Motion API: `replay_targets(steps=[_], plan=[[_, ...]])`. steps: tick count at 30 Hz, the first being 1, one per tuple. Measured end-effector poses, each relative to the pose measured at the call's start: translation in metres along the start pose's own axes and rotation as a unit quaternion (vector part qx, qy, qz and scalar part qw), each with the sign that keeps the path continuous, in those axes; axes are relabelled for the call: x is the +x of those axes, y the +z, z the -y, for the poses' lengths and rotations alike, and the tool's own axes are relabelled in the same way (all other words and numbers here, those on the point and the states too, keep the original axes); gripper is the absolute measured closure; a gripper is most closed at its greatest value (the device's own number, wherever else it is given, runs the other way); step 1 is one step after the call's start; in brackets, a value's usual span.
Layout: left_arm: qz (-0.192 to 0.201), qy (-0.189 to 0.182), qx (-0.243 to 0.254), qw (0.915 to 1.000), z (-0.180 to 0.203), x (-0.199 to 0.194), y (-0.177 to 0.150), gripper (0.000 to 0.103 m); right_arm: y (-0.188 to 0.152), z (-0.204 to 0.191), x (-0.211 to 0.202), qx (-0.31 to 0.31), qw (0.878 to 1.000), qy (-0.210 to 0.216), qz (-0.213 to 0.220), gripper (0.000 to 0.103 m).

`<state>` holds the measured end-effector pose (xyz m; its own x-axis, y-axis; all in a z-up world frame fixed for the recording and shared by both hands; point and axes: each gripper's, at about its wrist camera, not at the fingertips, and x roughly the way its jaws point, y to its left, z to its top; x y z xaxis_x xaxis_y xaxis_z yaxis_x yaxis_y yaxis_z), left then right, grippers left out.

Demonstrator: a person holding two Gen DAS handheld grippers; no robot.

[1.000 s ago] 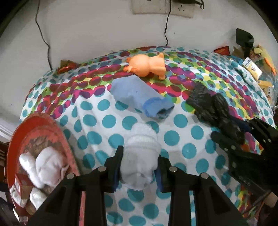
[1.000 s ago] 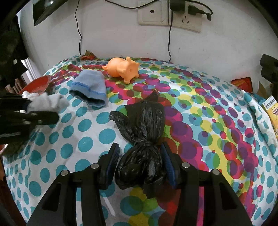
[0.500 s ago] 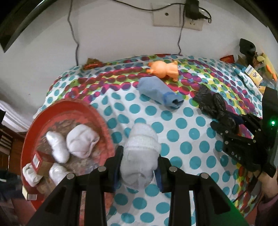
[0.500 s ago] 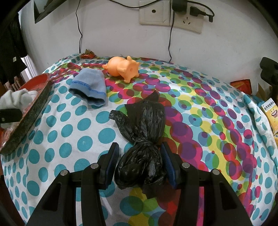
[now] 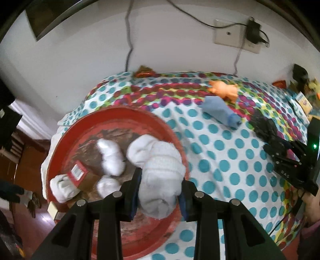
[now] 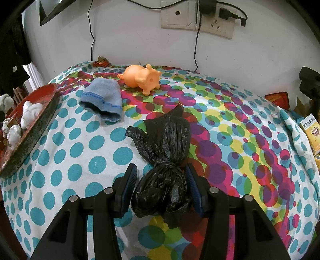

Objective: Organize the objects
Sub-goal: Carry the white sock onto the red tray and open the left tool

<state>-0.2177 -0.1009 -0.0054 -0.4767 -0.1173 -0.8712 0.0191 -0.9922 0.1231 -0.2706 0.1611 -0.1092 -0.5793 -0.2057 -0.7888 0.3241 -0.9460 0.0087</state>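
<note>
My left gripper (image 5: 160,195) is shut on a white rolled sock (image 5: 162,180) and holds it over the red round tray (image 5: 88,124), which holds several white socks (image 5: 111,158) and a small red box (image 5: 78,172). My right gripper (image 6: 163,190) stands around the knotted black plastic bag (image 6: 166,152) on the dotted cloth; a gap shows on its left side. A blue sock (image 6: 103,99) and an orange toy pig (image 6: 141,79) lie further back. The right gripper also shows in the left wrist view (image 5: 288,160).
The tray (image 6: 30,130) sits at the table's left edge. A red wrapper (image 6: 101,63) lies at the back by the wall. Boxes (image 6: 310,128) and clutter stand at the right edge. Cables hang from wall sockets (image 6: 197,18).
My left gripper has carried the white sock left, from above the dotted cloth to above the red tray. My right gripper has stayed around the black bag.
</note>
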Motion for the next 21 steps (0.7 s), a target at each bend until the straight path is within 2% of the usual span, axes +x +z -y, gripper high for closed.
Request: replay_targets(steps=[10,14,21], plan=[[-0.013,0.029,-0.065,0.9974,-0.075,0.011,0.001,0.070,-0.001,-0.001,0.000,0.000,1.000,0.000,0.000,0.054],[-0.016,0.052,-0.085,0.9949,-0.103,0.023,0.005,0.069,-0.001,-0.001,0.000,0.000,1.000,0.000,0.000,0.054],[-0.044,0.054,-0.132,0.9888,-0.152,0.057,0.014,0.069,-0.001,0.000,0.000,0.000,1.000,0.000,0.000,0.054]])
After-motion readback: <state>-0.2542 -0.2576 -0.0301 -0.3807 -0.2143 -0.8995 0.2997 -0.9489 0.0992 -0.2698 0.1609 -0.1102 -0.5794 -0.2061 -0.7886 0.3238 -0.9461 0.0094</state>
